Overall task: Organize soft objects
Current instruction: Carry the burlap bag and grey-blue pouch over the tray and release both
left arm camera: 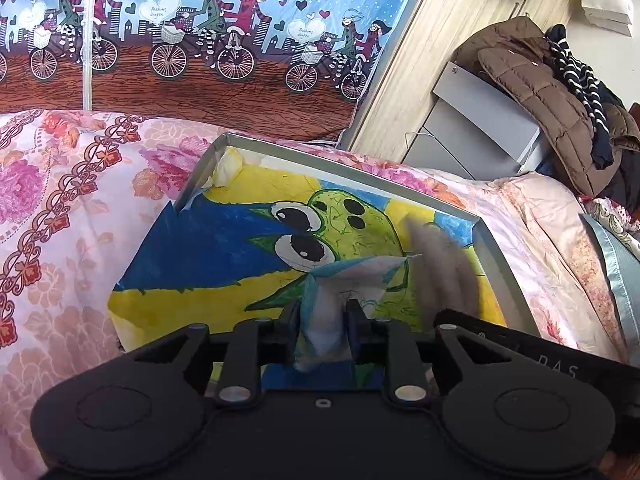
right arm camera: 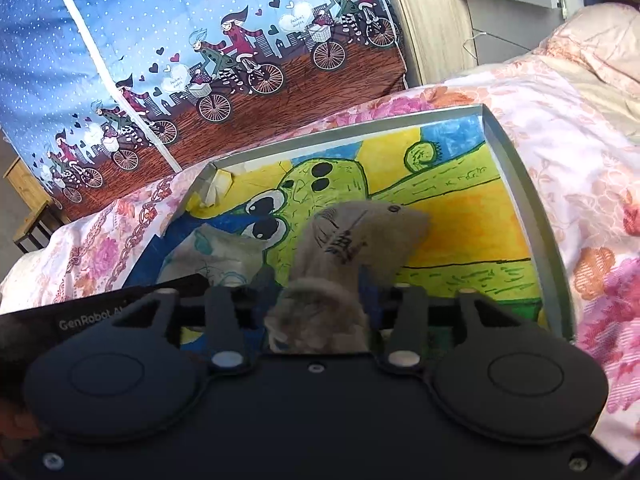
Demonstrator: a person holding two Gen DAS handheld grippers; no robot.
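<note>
While both grippers hang over the box [right arm camera: 524, 200] on the bed [left arm camera: 72, 208], each has a soft item pinched between its fingers. The left gripper [left arm camera: 323, 320] is clenched on a pale cloth [left arm camera: 360, 276] with blue edging; the right gripper [right arm camera: 320, 280] is clenched on a grey sock [right arm camera: 360, 236] with dark markings.

Both items sit above the painted lining of the box, the cloth toward its left half and the sock toward the middle. In the right wrist view the sock's long axis runs away from the fingers toward the far wall of the box, its free end bent off to the right. The cloth fans out ahead of the left fingers, one corner pointing right toward the sock, which is blurred in that view.

Risks, as I judge them: the two grippers are close, so one may knock the other; released from a height, either item could land bunched or draped over the box wall; the box rests on soft bedding and may tip if pressed
</note>
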